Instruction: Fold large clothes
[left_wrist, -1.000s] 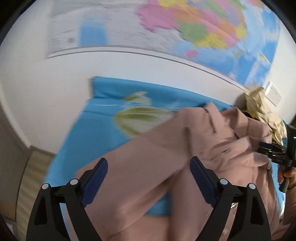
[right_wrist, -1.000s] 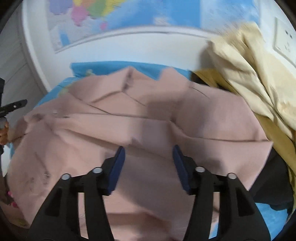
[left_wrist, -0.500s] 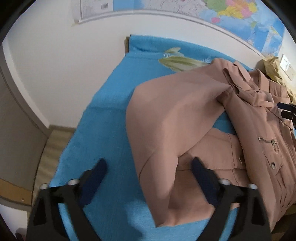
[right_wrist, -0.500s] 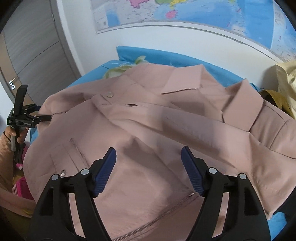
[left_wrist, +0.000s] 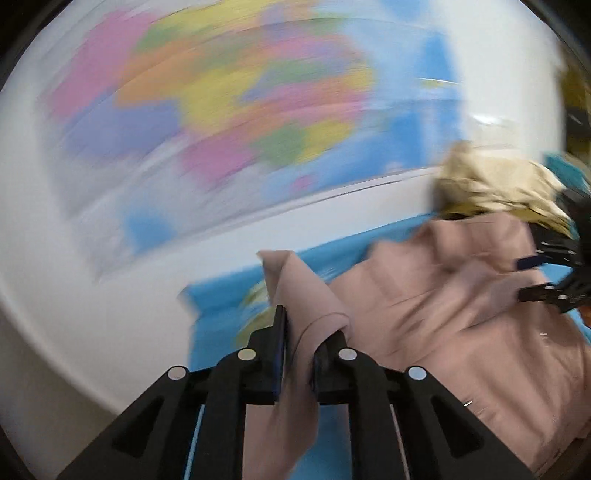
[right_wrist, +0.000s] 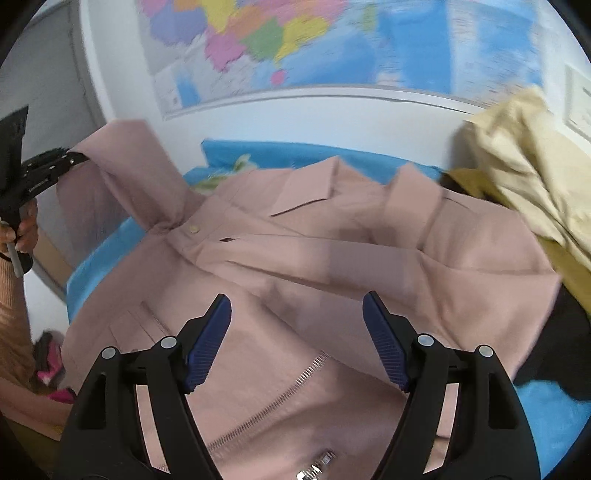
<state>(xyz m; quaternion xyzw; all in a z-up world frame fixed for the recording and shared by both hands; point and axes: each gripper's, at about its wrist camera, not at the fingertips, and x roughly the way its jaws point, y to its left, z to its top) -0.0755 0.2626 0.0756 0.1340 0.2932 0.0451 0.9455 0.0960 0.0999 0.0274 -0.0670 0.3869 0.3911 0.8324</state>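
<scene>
text: none legible | wall map (right_wrist: 332, 44): lettering blurred, unreadable

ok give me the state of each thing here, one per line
left tool: closing on the pink sleeve, cloth between its jaws
right tool: open, nothing between its jaws
pink jacket: spread front-up on the blue cloth, collar flat, unfolded
sleeve: lifted off the cloth
beige garment: crumpled in a heap
</scene>
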